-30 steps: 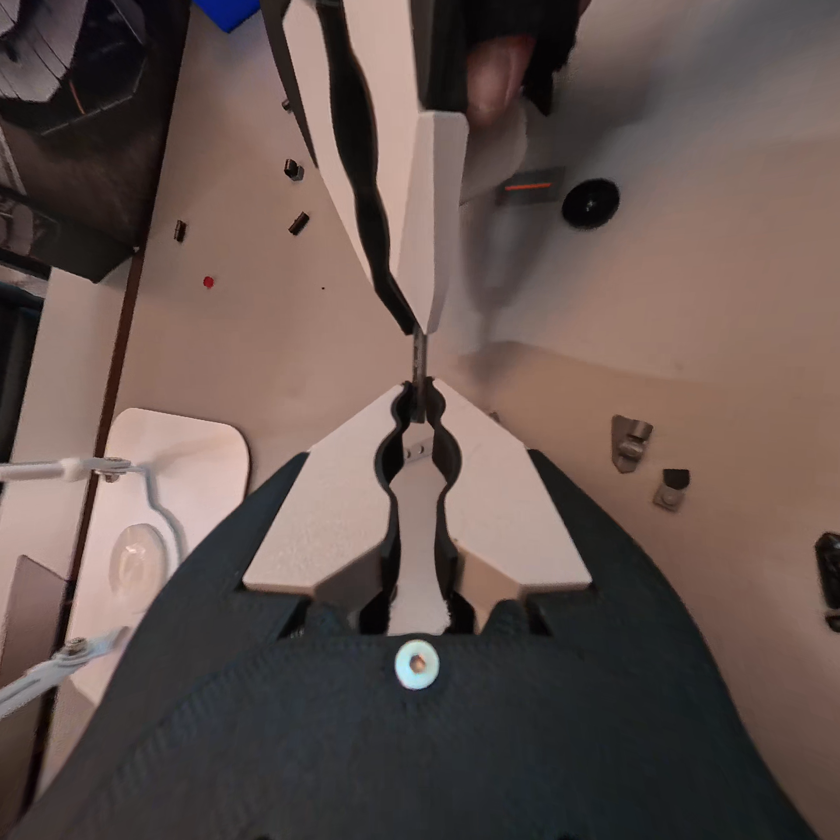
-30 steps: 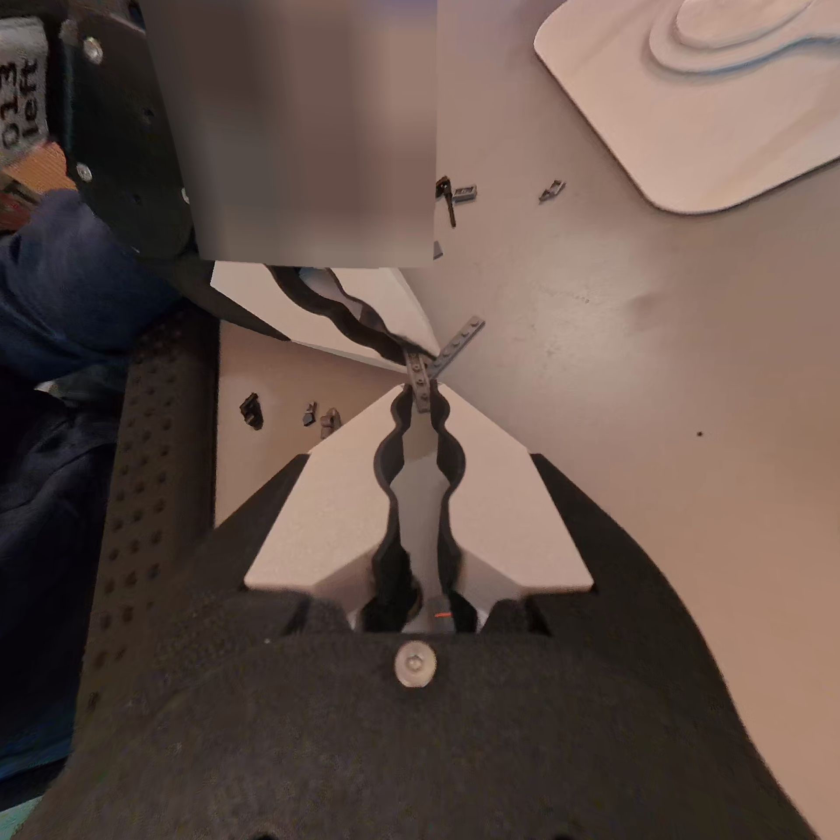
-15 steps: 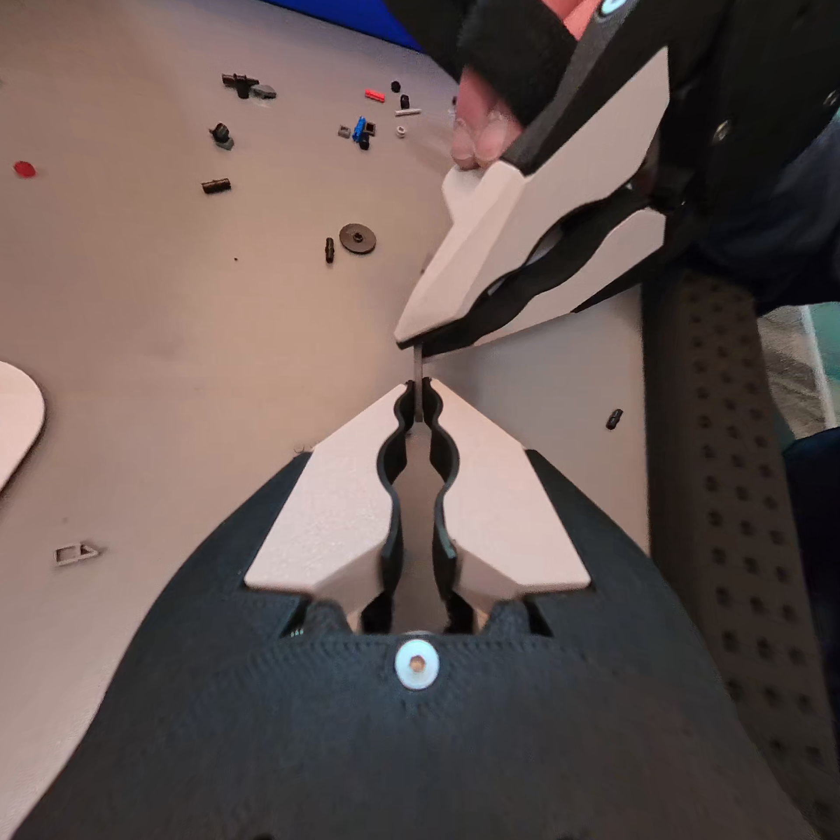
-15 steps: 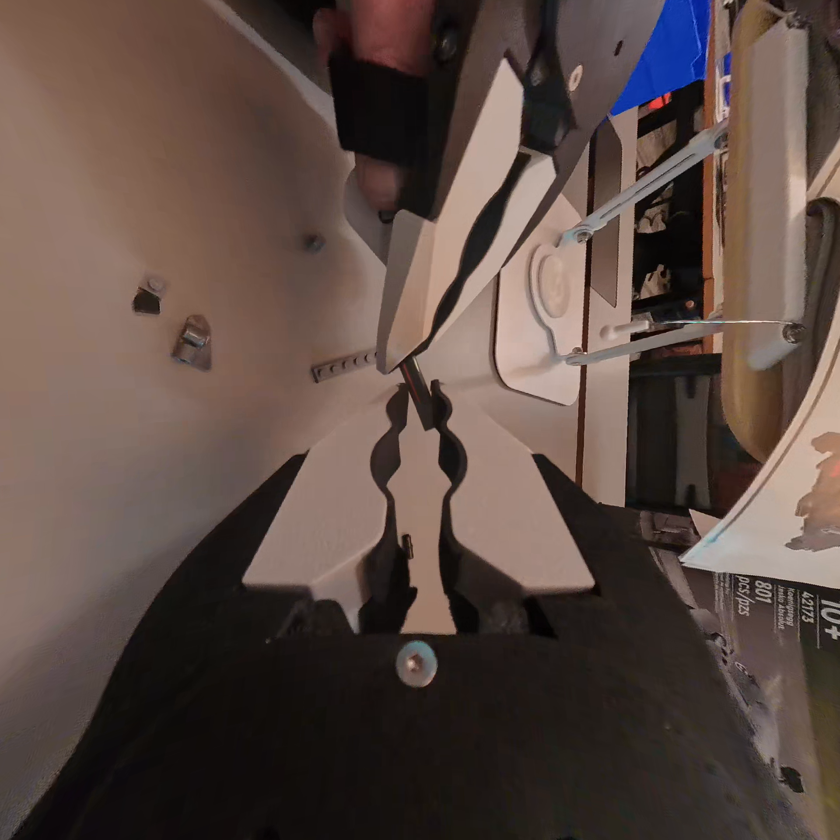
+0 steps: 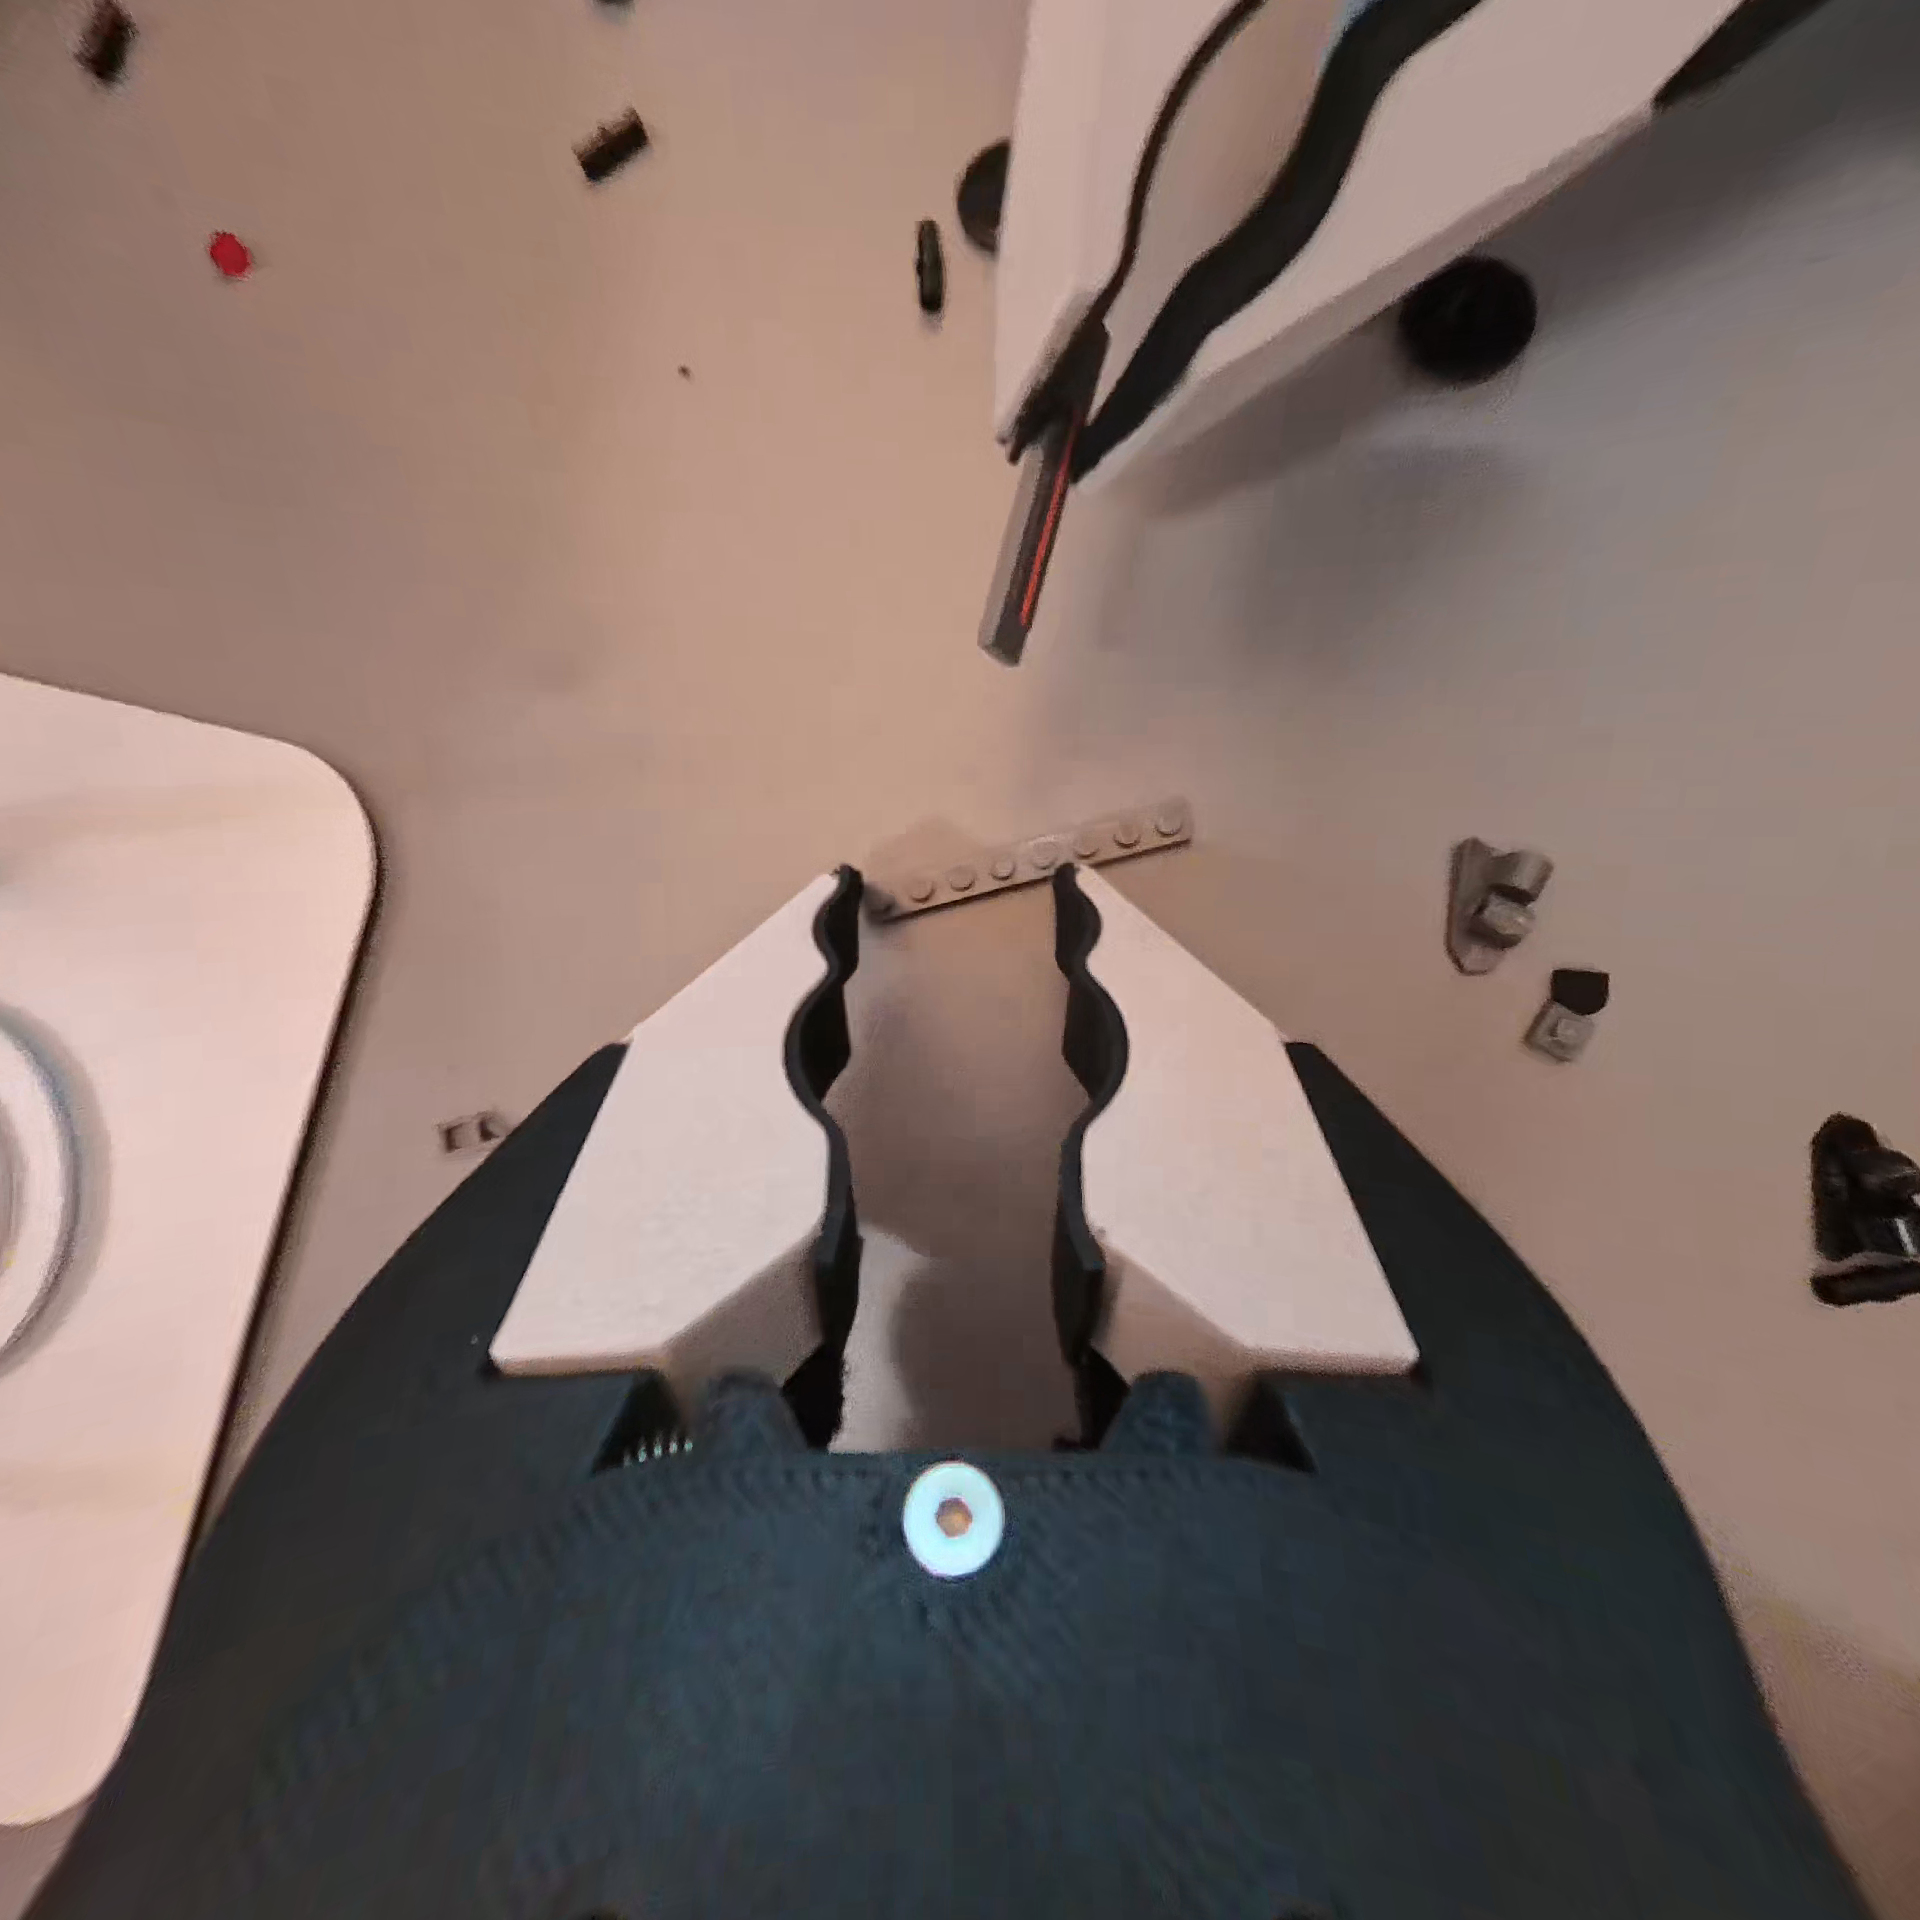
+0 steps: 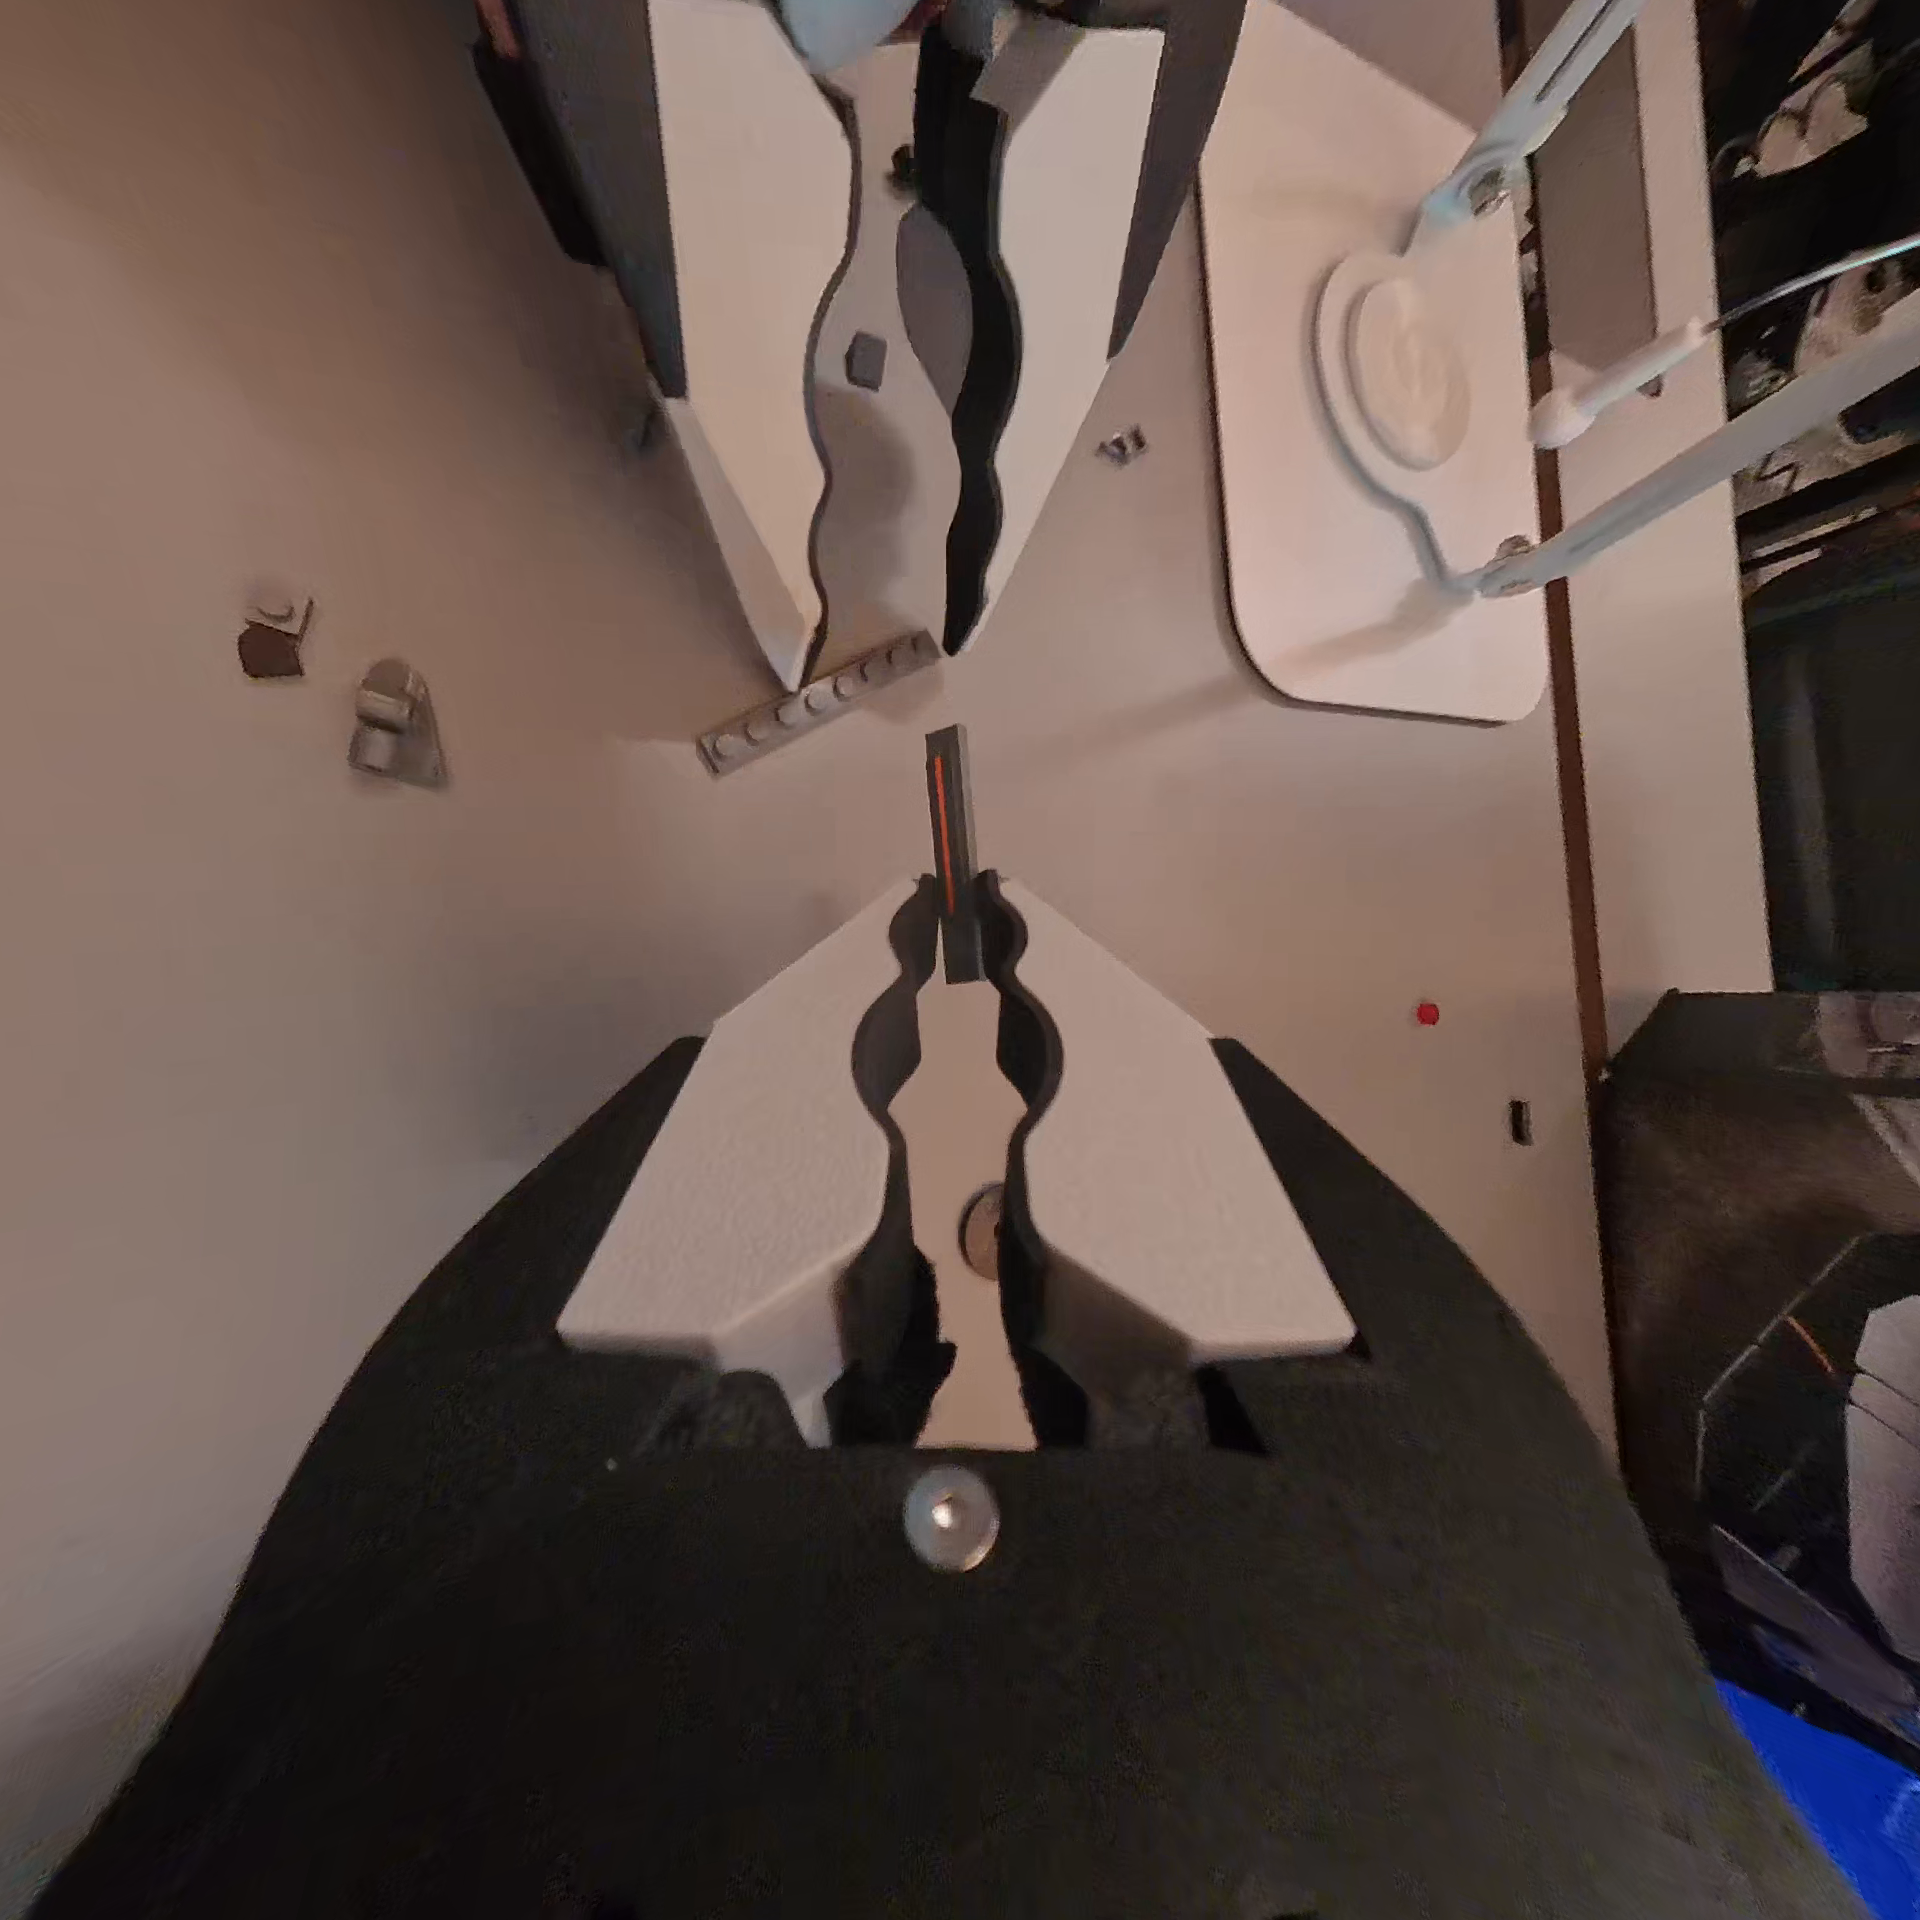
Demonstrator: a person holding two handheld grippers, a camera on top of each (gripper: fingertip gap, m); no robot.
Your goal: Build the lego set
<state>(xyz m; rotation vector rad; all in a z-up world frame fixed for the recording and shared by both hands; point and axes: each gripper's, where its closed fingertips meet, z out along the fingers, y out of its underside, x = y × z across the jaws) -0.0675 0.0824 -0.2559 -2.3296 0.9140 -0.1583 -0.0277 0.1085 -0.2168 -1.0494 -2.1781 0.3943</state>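
My left gripper is open and empty, its tips just over a long thin grey studded plate lying flat on the table. My right gripper is shut on a dark grey bar with a red stripe, holding it above the table. In the left wrist view the right gripper comes in from the upper right with the striped bar sticking out of its tips. In the right wrist view the left gripper is opposite, open over the grey plate.
A white lamp base lies left of the left gripper; it also shows in the right wrist view. Small grey brackets, black pieces, a black wheel and a red stud lie scattered. A dark box stands at the table edge. My right fingertips sit around 7 cm from my left ones.
Both grippers were shut together on one piece. Now my left gripper has opened and let go; the grey plate lies on the table. My right gripper has pulled away with the striped bar.
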